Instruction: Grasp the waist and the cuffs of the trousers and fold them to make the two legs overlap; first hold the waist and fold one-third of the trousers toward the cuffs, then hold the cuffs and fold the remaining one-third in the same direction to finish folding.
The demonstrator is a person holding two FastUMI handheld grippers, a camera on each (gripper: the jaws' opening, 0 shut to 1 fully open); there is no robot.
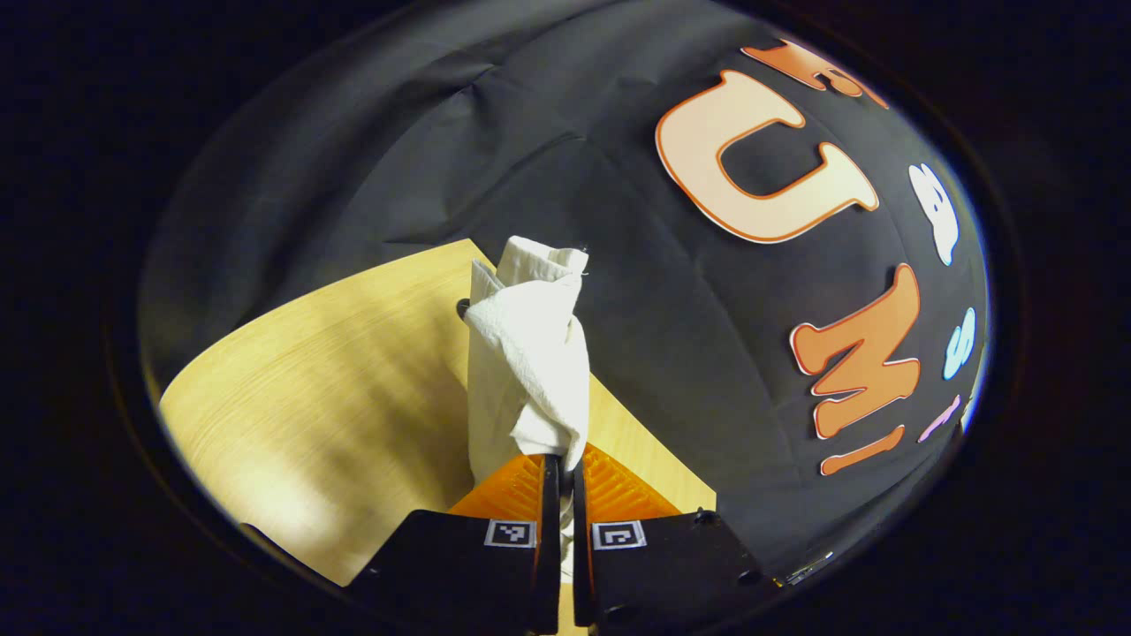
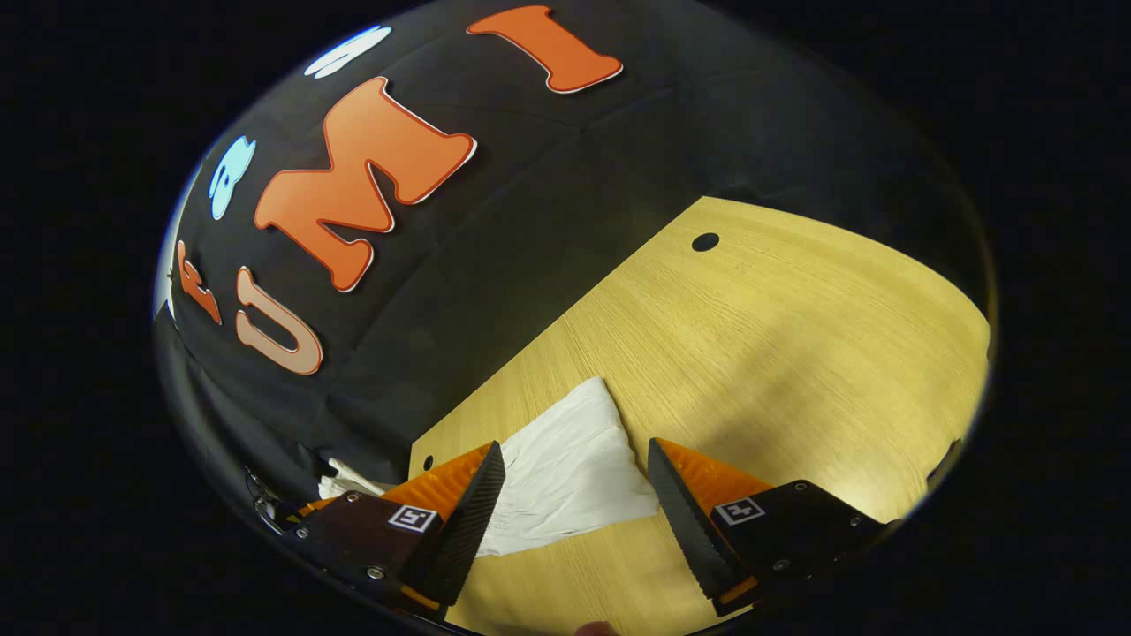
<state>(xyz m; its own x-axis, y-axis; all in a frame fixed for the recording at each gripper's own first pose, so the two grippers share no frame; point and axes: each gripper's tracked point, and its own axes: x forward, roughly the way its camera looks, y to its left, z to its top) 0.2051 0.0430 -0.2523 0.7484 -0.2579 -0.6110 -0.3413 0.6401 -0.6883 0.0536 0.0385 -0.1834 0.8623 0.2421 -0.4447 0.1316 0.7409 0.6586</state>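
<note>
Left gripper (image 1: 560,468): jaws pressed nearly together, pinching a bunched fold of the white trousers (image 1: 528,353). The cloth is clamped right between the jaws and rises ahead of them in a twisted, crumpled column, lifted clear of the desk (image 1: 327,389). The wooden desk surface is seen below and to the left of the jaws, with a small dark hole (image 1: 462,308) partly hidden beside the cloth.

Right gripper (image 2: 574,495): jaws spread wide, nothing held. A flat, wrinkled part of the trousers (image 2: 570,459) is laid on the desk (image 2: 795,353) directly between the open jaws, tapering to a point ahead of them. Whether either jaw is touching the cloth cannot be told; the jaws appear to hover just above it. More white cloth is glimpsed past the outer side of the left-hand jaw. A round dark hole (image 2: 705,241) is seen in the desk well ahead of the jaws.
</note>
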